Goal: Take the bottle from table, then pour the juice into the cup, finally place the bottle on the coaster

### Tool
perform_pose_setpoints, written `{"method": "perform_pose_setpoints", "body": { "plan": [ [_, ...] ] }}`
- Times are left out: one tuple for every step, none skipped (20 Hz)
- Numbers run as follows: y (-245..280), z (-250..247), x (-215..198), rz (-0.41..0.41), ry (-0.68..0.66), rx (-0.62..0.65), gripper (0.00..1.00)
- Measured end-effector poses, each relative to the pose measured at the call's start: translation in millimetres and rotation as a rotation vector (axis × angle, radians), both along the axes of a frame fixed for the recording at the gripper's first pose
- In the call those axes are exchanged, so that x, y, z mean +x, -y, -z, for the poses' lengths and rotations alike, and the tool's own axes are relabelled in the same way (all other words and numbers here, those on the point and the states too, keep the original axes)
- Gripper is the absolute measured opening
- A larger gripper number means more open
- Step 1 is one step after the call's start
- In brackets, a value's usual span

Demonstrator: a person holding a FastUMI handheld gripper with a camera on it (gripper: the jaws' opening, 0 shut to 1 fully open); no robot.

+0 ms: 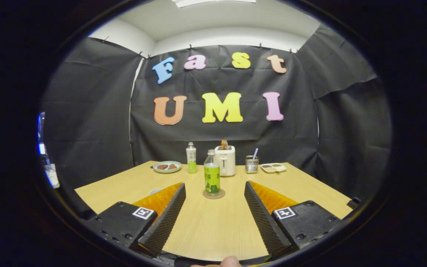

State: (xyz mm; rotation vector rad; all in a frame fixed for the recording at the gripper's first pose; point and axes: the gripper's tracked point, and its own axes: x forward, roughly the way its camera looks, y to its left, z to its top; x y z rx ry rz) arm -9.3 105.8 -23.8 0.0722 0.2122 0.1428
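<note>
Already the bottle [212,172] stands upright on the coaster [214,194], just ahead of your hand-held gripper [215,191], whose fingers are spread wide and hold nothing. The placing step looks done; next, back straight away from the bottle without nudging it.

Bottle [212,172] clear, green label; coaster [214,194] grey; table [213,222] pale wood; toaster [225,160] white.

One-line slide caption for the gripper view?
Open gripper faces the bottle standing on its coaster just ahead.
</note>
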Motion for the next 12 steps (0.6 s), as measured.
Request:
{"method": "perform_pose_setpoints", "body": {
  "plan": [
    [-0.6, -0.1, 0.6, 0.001, -0.002, 0.000, 1.00],
    [-1.2, -1.2, -0.1, 0.003, 0.000, 0.004, 1.00],
    [-0.4, -2.7, -0.1, 0.007, 0.003, 0.008, 1.00],
    [0.3, -2.3, 0.0, 0.008, 0.006, 0.011, 1.00],
    [-0.7, -3.1, 0.7, 0.009, 0.007, 0.012, 1.00],
    [-1.4, -2.3, 0.7, 0.009, 0.007, 0.011, 1.00],
    [-1.5, -1.8, 1.3, 0.010, 0.006, 0.007, 1.00],
    [-0.8, -2.3, 1.0, 0.011, 0.010, 0.004, 1.00],
    [-0.2, -4.0, 1.0, 0.016, 0.016, 0.006, 1.00],
    [-0.2, -4.4, 2.0, 0.019, 0.016, 0.011, 1.00],
    [-1.7, -2.9, 2.4, 0.020, 0.013, 0.012, 1.00],
    [-3.0, -2.7, 3.1, 0.019, 0.010, 0.009, 1.00]
  ]
}}
